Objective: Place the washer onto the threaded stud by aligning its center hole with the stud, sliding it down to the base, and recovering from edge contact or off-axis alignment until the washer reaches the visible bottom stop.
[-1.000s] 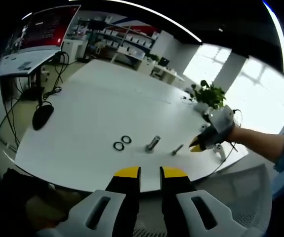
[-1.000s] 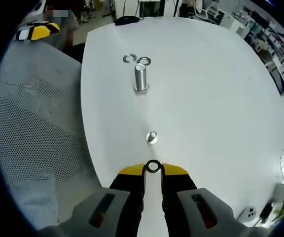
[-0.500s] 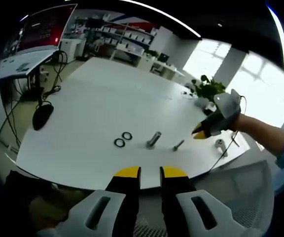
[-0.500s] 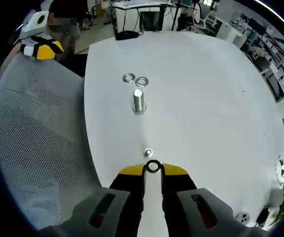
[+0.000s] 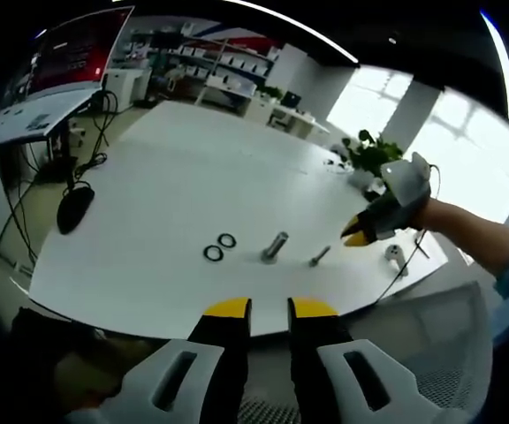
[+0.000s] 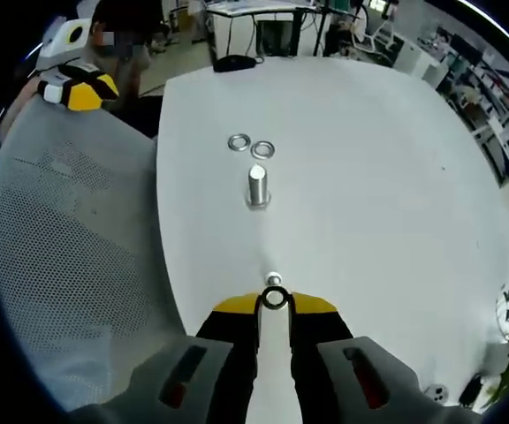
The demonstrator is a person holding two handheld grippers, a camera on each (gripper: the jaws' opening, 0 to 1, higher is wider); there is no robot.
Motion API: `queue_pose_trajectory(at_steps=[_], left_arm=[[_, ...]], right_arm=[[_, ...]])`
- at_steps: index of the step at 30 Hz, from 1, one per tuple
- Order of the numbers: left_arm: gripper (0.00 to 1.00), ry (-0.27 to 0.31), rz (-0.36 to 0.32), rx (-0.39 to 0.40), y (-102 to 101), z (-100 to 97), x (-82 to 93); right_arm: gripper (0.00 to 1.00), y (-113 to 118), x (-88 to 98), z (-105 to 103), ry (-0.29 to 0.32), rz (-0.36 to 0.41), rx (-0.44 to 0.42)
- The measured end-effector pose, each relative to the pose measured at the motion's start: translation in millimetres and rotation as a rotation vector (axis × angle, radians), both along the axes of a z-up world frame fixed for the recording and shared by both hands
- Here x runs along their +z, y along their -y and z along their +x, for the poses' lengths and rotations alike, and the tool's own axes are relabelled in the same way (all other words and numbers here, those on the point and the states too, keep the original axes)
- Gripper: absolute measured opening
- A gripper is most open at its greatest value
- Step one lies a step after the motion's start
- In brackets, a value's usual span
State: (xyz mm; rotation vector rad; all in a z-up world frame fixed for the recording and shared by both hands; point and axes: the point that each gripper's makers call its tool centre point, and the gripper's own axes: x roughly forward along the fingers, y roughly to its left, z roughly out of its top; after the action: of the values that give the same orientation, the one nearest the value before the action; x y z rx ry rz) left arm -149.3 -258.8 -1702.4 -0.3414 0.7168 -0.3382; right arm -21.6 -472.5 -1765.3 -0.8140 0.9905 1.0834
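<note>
Washer (image 6: 274,299) sits pinched at the right gripper (image 6: 274,305) tips, hole over the small stud (image 6: 272,280) beyond; left gripper (image 5: 269,307) waits near, empty, jaws parted.

left gripper view: off table (image 5: 175,177) edge, level | right gripper view: above, steep | shared: stud (image 5: 274,247)

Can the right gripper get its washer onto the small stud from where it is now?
Probably yes. The right gripper holds a washer at its tips, and the small stud stands just ahead of them on bare table, nothing between. The hole still needs centring over the stud.
</note>
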Motion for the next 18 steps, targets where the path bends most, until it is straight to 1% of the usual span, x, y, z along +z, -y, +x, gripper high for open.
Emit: queue_pose_trajectory(at_steps=[12, 14, 18], left_arm=[[0.13, -0.001, 0.001, 0.002, -1, 0.2, -0.3], [0.13, -0.001, 0.002, 0.003, -1, 0.4, -0.5], [0.12, 0.000, 0.005, 0.004, -1, 0.6, -0.4]], right_arm=[[0.13, -4, -7.0, 1, -0.007, -0.006, 0.004], [0.13, -6, -7.3, 4, 0.006, 0.000, -0.001], [0.13, -10, -9.4, 2, -0.003, -0.003, 0.006]])
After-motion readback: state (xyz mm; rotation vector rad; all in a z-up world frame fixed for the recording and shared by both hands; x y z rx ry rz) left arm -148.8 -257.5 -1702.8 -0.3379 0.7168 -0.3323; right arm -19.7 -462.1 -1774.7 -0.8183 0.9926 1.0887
